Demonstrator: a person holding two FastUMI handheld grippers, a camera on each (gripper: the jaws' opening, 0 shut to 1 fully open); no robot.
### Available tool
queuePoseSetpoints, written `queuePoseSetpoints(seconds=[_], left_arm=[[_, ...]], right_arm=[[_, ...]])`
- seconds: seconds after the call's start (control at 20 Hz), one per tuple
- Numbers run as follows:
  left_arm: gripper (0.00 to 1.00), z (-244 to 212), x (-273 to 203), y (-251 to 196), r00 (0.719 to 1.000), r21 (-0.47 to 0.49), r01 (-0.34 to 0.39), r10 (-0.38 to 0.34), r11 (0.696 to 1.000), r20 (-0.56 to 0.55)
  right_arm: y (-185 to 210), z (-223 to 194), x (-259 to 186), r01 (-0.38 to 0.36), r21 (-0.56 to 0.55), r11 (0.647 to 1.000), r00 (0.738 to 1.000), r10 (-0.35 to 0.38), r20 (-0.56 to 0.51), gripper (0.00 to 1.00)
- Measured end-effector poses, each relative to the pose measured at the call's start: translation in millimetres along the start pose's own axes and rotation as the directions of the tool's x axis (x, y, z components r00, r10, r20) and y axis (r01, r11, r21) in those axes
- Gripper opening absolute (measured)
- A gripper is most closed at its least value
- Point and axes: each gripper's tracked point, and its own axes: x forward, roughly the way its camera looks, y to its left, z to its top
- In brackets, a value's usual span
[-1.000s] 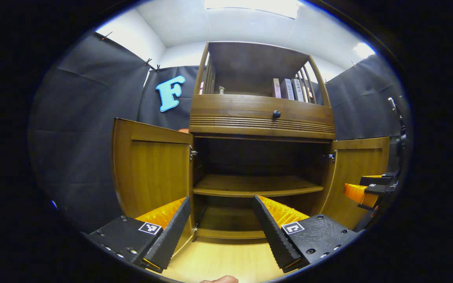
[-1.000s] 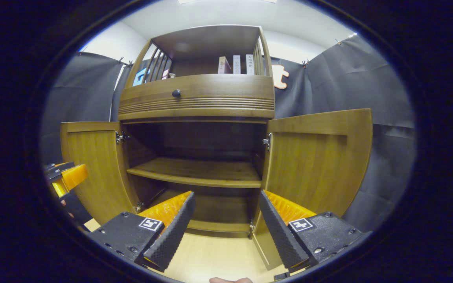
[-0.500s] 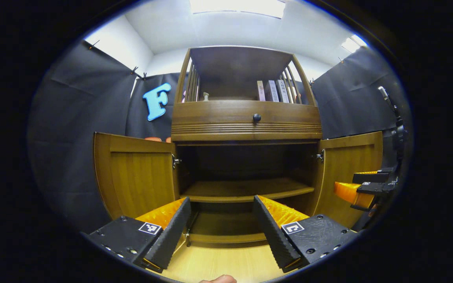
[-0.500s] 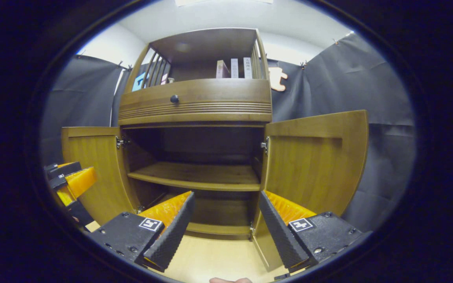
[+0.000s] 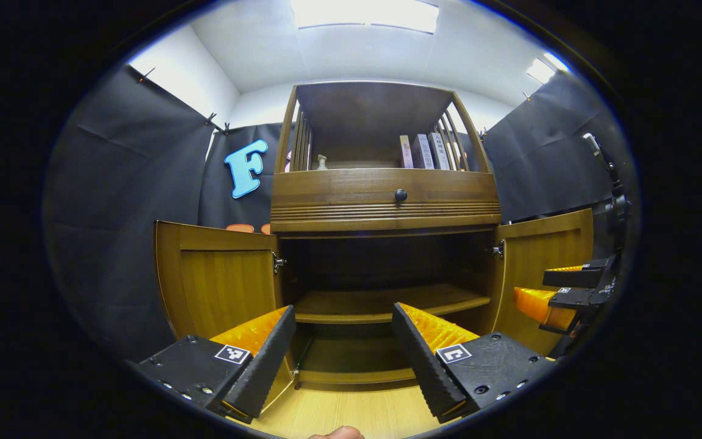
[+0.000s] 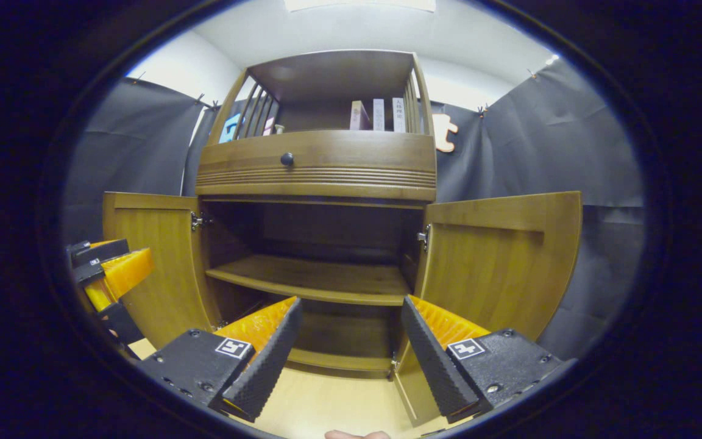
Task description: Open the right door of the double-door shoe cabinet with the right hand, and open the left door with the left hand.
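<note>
In the left gripper view we see the left tongs [image 5: 343,353] spread and empty before the shoe cabinet [image 5: 386,201], its left door [image 5: 220,286] swung wide. In the right gripper view the right tongs [image 6: 351,353] are likewise spread, the right door [image 6: 497,268] standing open.

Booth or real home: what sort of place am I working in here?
Likely a staged recording booth, not a home: black cloth walls clipped up around a lone wooden shoe cabinet, a few books on top.
</note>
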Motion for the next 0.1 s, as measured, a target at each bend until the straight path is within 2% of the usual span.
queuePoseSetpoints(seconds=[0.05,0.1], left_arm=[[0.95,0.3,-0.4,2.9,1.0,0.002,0.001,-0.001,1.0,0.006],[1.0,1.5,-0.6,5.2,1.0,0.004,0.001,-0.001,1.0,0.01]], right_arm=[[0.1,-0.5,0.4,-0.001,0.001,1.0,1.0,0.001,-0.002,1.0],[0.6,-0.3,1.1,-0.002,0.004,1.0,1.0,0.002,0.0,1.0]])
